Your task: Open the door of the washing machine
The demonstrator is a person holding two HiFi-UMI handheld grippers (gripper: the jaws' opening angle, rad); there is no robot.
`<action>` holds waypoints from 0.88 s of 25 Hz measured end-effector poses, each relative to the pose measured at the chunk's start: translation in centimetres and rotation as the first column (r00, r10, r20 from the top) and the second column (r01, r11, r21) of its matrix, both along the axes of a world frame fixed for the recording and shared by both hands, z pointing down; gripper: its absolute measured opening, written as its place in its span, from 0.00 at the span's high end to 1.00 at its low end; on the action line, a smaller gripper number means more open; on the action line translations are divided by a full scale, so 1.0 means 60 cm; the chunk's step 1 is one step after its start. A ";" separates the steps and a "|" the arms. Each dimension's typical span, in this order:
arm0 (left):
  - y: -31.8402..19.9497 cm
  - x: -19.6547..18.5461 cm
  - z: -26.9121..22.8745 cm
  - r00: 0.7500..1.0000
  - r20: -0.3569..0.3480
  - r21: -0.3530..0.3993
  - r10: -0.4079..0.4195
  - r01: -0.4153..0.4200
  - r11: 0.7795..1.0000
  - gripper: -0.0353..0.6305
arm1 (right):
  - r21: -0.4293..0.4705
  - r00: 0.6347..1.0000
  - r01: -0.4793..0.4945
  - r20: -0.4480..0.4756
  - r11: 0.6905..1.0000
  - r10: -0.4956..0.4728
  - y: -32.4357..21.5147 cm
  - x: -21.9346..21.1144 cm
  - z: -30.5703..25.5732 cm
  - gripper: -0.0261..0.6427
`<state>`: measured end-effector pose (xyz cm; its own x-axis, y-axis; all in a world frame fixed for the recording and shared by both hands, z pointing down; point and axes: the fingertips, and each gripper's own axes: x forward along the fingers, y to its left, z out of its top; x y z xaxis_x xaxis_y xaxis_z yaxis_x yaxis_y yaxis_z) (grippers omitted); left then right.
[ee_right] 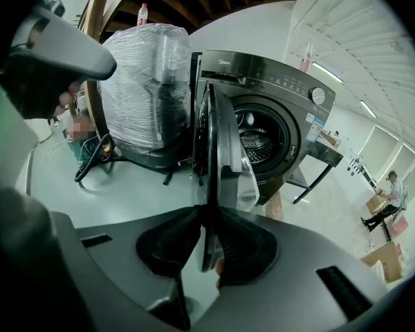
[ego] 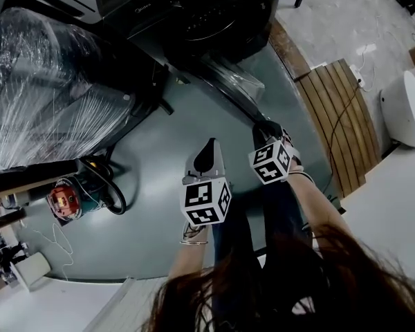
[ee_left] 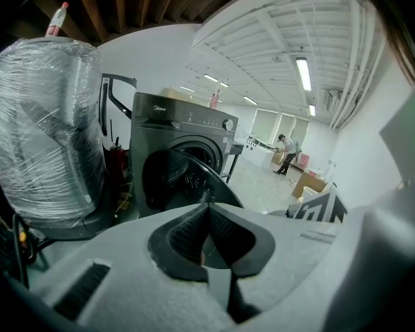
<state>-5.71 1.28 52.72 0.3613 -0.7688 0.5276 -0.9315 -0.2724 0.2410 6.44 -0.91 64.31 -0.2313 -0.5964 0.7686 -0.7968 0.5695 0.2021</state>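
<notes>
The dark front-loading washing machine point(ego: 207, 19) stands at the top of the head view, its drum point(ee_right: 259, 133) showing. Its round door point(ego: 229, 85) is swung out toward me and appears edge-on in the right gripper view point(ee_right: 220, 151). My right gripper point(ego: 266, 131) is at the door's free edge, and the rim sits between its dark pads point(ee_right: 245, 244), which press on it. My left gripper point(ego: 207, 156) hangs to the left of the door and apart from it. Its tips meet with nothing between them point(ee_left: 207, 209). The left gripper view faces the machine point(ee_left: 187, 151) and the open door point(ee_left: 197, 178).
A large plastic-wrapped appliance point(ego: 41, 88) stands left of the machine. A red device point(ego: 66, 199) with black hoses lies on the grey floor nearby. Wooden planks point(ego: 339, 123) and a white object point(ego: 404, 109) are on the right. A person point(ee_left: 287, 154) stands far off.
</notes>
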 end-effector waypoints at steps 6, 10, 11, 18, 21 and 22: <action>0.019 -0.040 -0.001 1.000 0.004 0.002 -0.002 0.002 1.000 0.93 | -0.016 1.000 -0.011 0.024 1.000 0.011 0.037 -0.050 0.007 0.86; 0.027 -0.068 0.002 1.000 0.005 0.000 -0.005 0.005 1.000 0.93 | -0.021 0.999 -0.018 0.037 1.000 0.019 0.054 -0.080 0.010 0.86; 0.029 -0.074 0.004 1.000 0.005 -0.002 -0.005 0.005 1.000 0.93 | -0.023 0.999 -0.022 0.039 0.999 0.023 0.058 -0.086 0.011 0.86; 0.041 -0.119 0.011 1.000 0.001 -0.005 0.012 -0.012 1.000 0.93 | -0.030 0.997 -0.066 0.046 0.997 0.067 0.078 -0.125 0.016 0.86; 0.047 -0.137 0.014 1.000 -0.002 -0.004 0.026 -0.026 1.000 0.93 | -0.031 0.995 -0.087 0.047 0.996 0.088 0.086 -0.142 0.018 0.86; 0.049 -0.143 0.015 0.999 -0.002 -0.004 0.032 -0.032 0.999 0.93 | -0.031 0.994 -0.093 0.047 0.995 0.094 0.089 -0.146 0.019 0.86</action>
<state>-14.28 4.24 53.63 0.3870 -0.7548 0.5296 -0.9218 -0.3012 0.2443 -2.35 4.43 65.44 -0.2130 -0.5949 0.7750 -0.8554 0.4969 0.1463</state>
